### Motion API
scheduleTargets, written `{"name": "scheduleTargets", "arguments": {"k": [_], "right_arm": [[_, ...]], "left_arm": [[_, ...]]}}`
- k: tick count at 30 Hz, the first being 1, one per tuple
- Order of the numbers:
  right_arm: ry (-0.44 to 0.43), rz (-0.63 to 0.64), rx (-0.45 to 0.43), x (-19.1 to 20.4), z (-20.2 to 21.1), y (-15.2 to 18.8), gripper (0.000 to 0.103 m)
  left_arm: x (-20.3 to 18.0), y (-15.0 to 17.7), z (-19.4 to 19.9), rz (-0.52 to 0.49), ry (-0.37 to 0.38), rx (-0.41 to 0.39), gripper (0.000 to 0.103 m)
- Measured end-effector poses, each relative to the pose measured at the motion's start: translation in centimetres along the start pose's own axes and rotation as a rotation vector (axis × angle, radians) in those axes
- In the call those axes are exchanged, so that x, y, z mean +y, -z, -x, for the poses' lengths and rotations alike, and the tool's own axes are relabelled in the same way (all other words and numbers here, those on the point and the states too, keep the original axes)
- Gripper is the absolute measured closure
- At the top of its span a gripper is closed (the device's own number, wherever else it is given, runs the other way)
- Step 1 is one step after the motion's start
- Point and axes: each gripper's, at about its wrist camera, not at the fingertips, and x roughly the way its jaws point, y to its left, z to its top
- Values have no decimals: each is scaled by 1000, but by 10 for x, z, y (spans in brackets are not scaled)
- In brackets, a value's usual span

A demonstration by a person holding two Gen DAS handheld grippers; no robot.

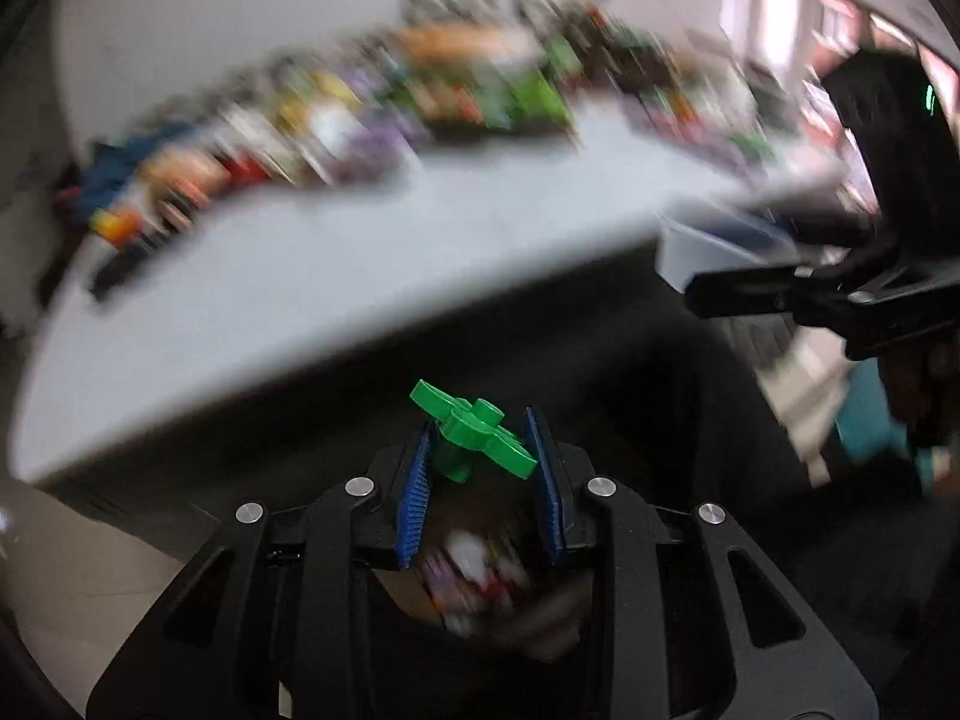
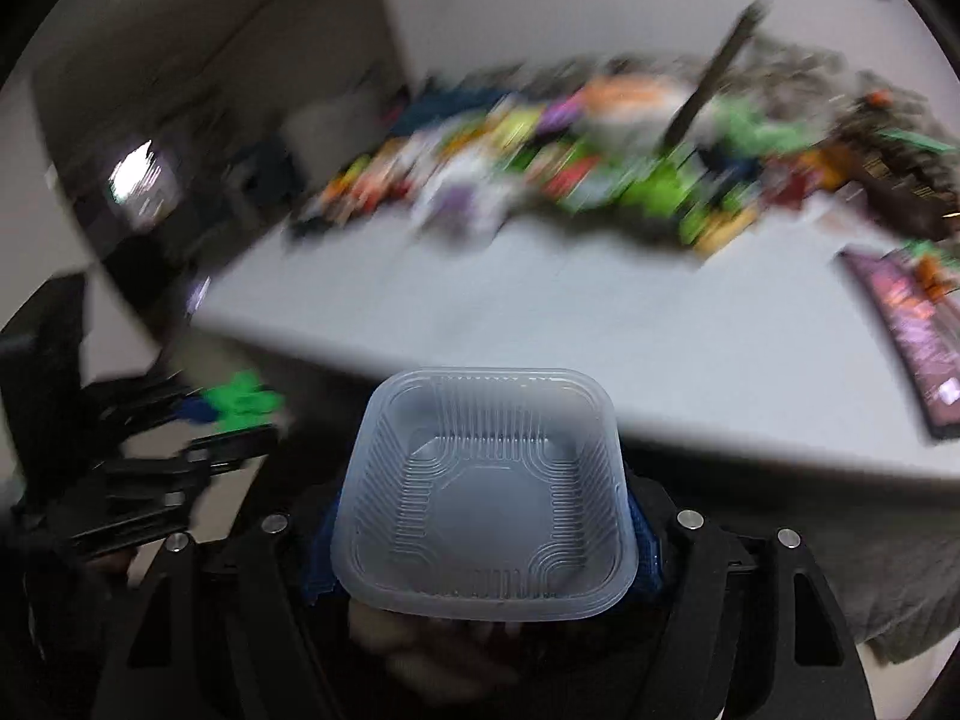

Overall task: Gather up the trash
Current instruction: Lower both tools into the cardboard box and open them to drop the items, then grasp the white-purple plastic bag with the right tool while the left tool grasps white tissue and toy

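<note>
- The green plastic piece (image 1: 474,438) sits clenched between the left gripper's (image 1: 483,468) blue fingers (image 1: 414,504), off the desk (image 1: 360,276) edge.
- The right gripper (image 2: 486,516) grasps a clear plastic tray (image 2: 486,492), also past the desk.
- Step, likely: carrying both to a bin below, which is blurred; next, release over it.

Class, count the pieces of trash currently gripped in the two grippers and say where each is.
2: a green plastic piece in the left gripper; a clear plastic tub in the right gripper.
</note>
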Motion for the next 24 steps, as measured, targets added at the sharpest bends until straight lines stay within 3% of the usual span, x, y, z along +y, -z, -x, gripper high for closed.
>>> {"name": "scheduleTargets", "arguments": {"k": [1, 2, 3, 5, 7, 10, 13, 18, 20, 24], "right_arm": [[3, 20, 45, 5, -11, 7, 26], [3, 26, 100, 8, -26, 13, 10], [5, 25, 125, 8, -34, 16, 4], [27, 25, 216, 10, -59, 25, 5], [38, 20, 223, 10, -60, 27, 5], [51, 46, 98, 13, -32, 12, 5], [74, 99, -52, 18, -7, -24, 5], [73, 113, -188, 15, -26, -112, 5], [33, 30, -157, 10, -52, -134, 5], [-138, -391, -73, -39, -104, -161, 6]], "left_arm": [[-3, 8, -17, -10, 49, 68, 39], [-4, 13, -28, -12, 62, 95, 7], [-3, 18, -37, -13, 65, 106, 6], [2, 22, -52, 6, 88, 120, 6], [12, 22, -59, 51, 88, 135, 7], [23, 19, -44, 78, 47, 92, 7], [40, 10, -21, 115, 25, 21, 7], [67, -16, 4, 171, -67, -89, 7], [74, -23, 9, 187, -88, -121, 6], [93, -36, 16, 247, -134, -162, 6]]}}
